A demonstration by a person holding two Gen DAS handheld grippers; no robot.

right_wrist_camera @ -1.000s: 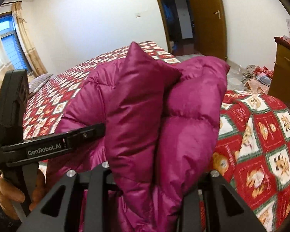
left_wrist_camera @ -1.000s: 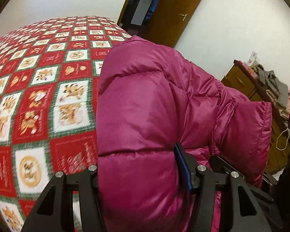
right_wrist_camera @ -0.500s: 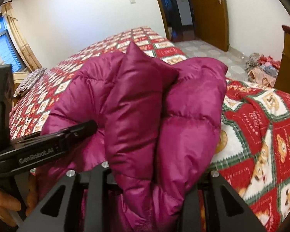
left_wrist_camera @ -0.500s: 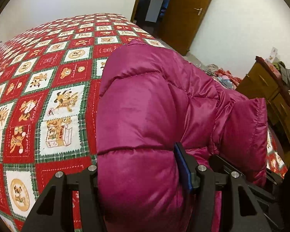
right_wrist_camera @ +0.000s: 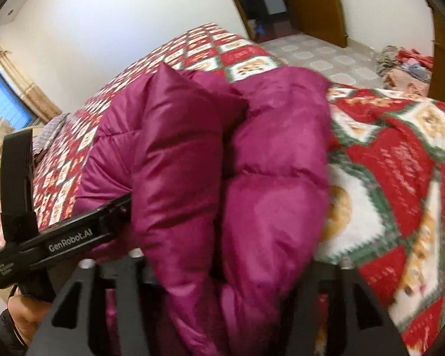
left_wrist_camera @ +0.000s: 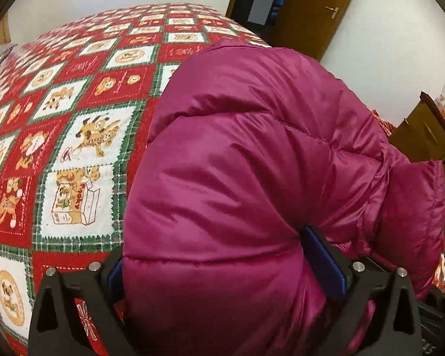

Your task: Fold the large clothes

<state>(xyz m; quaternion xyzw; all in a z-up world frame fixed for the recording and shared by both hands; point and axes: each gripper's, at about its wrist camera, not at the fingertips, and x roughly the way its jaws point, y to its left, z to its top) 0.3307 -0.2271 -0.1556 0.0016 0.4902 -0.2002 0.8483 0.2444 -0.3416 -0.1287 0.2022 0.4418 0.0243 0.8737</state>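
A magenta puffer jacket (left_wrist_camera: pixel 252 178) is bunched up over the bed with its red, white and green patterned quilt (left_wrist_camera: pixel 74 136). My left gripper (left_wrist_camera: pixel 225 270) is shut on a thick fold of the jacket, blue pads pressing both sides. My right gripper (right_wrist_camera: pixel 222 273) is shut on another bulky fold of the same jacket (right_wrist_camera: pixel 222 163); its fingertips are hidden by fabric. The left gripper's black body (right_wrist_camera: pixel 59 243) shows at the left of the right wrist view, held by a hand.
The quilt (right_wrist_camera: pixel 400 163) covers the bed on both sides of the jacket. A wooden door (left_wrist_camera: pixel 311 9) and a wooden dresser (left_wrist_camera: pixel 424 136) stand to the right. Clothes lie on the tiled floor (right_wrist_camera: pixel 406 65). A window with curtains (right_wrist_camera: pixel 12 103) is at far left.
Both grippers have carried the jacket lower and closer to the quilt, tilting downward. The grips on the jacket are unchanged.
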